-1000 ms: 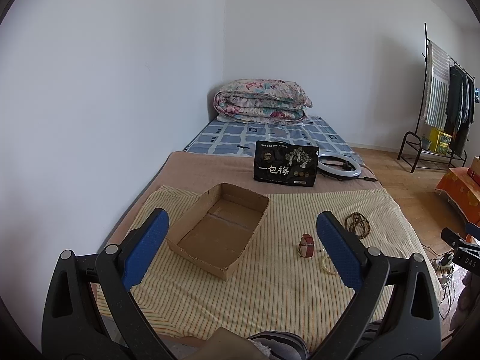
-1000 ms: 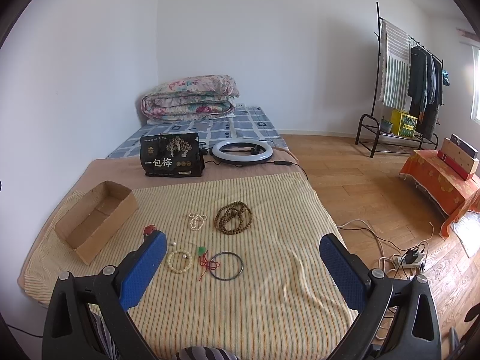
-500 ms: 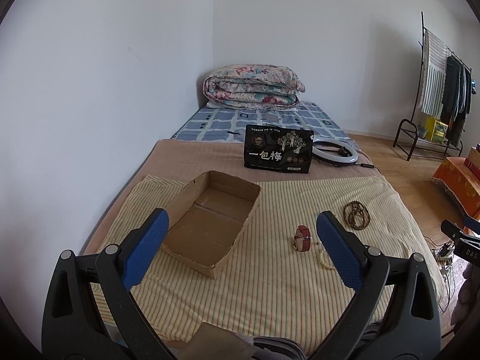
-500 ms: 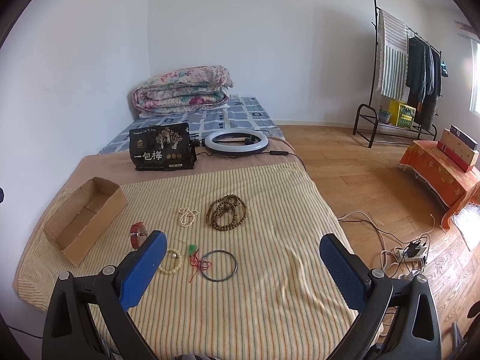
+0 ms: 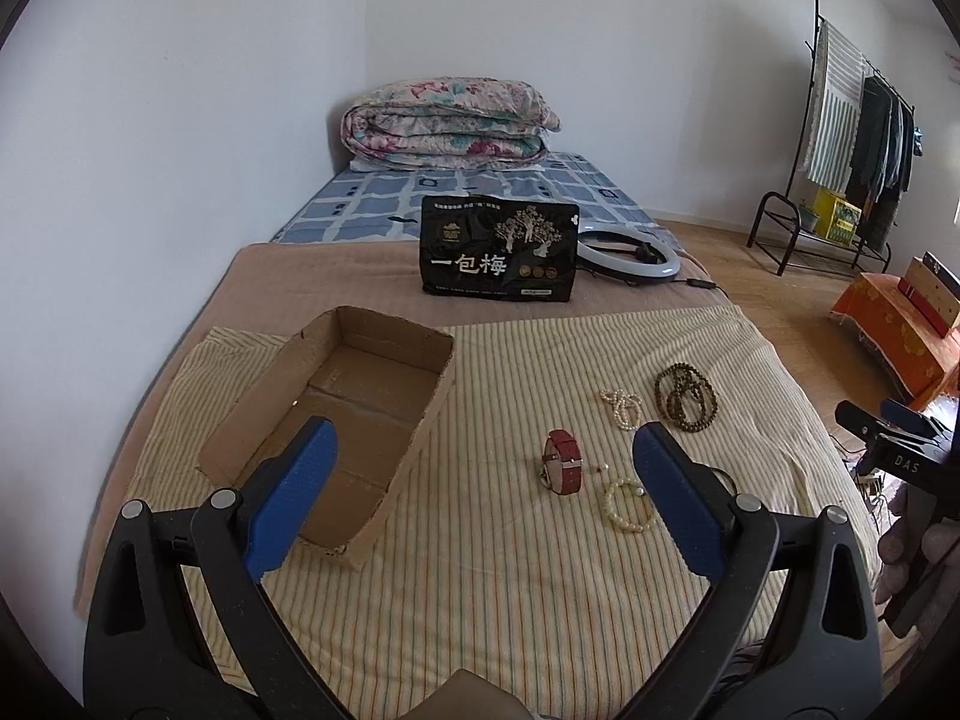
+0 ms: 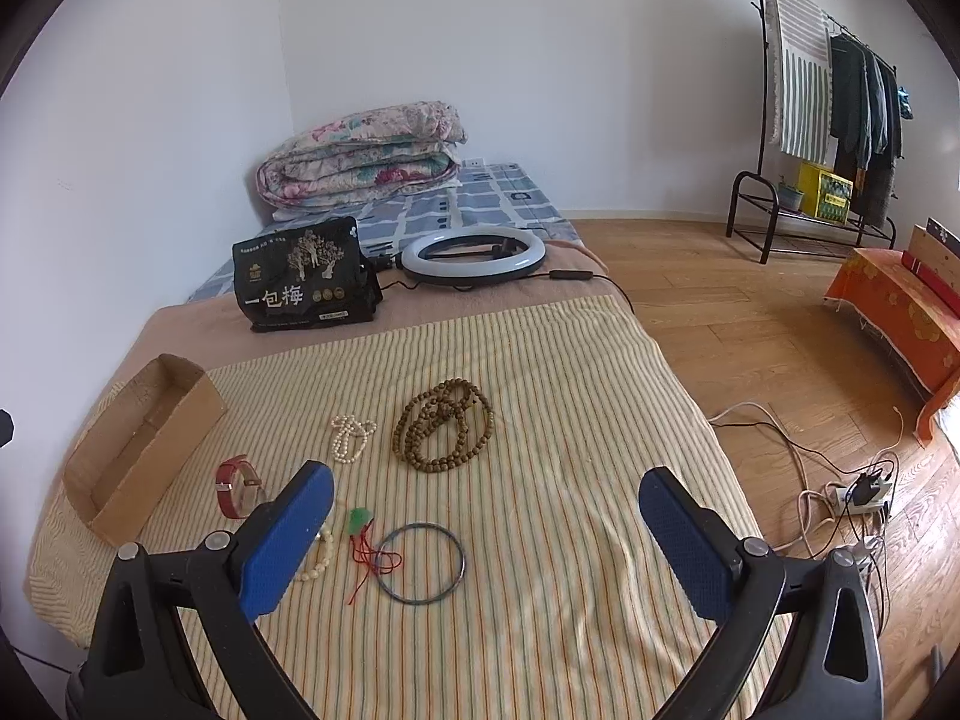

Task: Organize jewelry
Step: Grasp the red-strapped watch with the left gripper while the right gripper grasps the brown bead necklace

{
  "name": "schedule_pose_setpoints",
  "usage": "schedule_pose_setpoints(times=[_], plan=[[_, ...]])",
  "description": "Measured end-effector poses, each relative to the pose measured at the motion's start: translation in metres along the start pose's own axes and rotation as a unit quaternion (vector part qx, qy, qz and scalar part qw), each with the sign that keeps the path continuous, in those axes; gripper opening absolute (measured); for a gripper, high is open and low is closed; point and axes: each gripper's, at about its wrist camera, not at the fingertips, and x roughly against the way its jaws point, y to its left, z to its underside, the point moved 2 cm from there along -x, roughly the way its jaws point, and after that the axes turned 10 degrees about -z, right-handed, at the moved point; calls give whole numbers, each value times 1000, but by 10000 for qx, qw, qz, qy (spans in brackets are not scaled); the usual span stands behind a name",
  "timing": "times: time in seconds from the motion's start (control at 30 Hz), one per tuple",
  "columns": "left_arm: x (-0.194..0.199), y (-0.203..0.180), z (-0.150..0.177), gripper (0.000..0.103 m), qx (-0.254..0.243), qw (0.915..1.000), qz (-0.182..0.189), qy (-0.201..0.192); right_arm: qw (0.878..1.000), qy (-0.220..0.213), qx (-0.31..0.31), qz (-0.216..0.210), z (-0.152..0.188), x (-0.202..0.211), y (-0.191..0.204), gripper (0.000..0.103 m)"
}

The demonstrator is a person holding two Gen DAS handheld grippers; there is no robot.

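Note:
An empty cardboard box (image 5: 336, 420) (image 6: 144, 426) lies on the striped cloth at the left. Right of it rests a red-strap watch (image 5: 563, 461) (image 6: 237, 485), a cream bead bracelet (image 5: 624, 507) (image 6: 321, 558), a small white pearl strand (image 5: 621, 408) (image 6: 351, 435) and a brown bead necklace (image 5: 684, 396) (image 6: 444, 432). A green pendant on red cord (image 6: 360, 522) and a dark bangle (image 6: 423, 563) lie nearer me. My left gripper (image 5: 483, 492) hangs open above the cloth by the box and watch. My right gripper (image 6: 486, 540) is open above the bangle.
A black snack bag (image 5: 499, 255) and a ring light (image 6: 474, 255) sit farther back on the bed, with a folded quilt (image 5: 447, 123) at the wall. On the floor at the right are cables and a power strip (image 6: 861, 495), an orange-covered stand (image 6: 900, 312) and a clothes rack (image 6: 828, 120).
Both grippers have moved forward and lower toward the cloth, so the box and jewelry look larger and nearer. Both stay open; nothing on the cloth has moved.

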Motion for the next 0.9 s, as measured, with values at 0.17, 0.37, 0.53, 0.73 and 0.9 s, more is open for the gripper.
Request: schedule_pose_setpoints(times=[0.17,0.37,0.53,0.73,0.9], plan=[[-30,-17,0,100,-61,9991,277,315,9996,276,-95,36,-2,-40,-12,103],[-63,-35,1,93,-240,9966,521,593,9979,630,-78,84,-2,-88,-18,102],[-101,-52,6,81,-410,9926,665,927,9959,890,-158,-2,-3,-126,-24,99],[-148,-69,19,71,-469,9825,891,1565,9919,1202,-368,-188,-3,-166,-30,92],[-172,-80,24,70,-585,9783,940,1749,9881,1494,-347,-144,-1,-193,-31,86]])
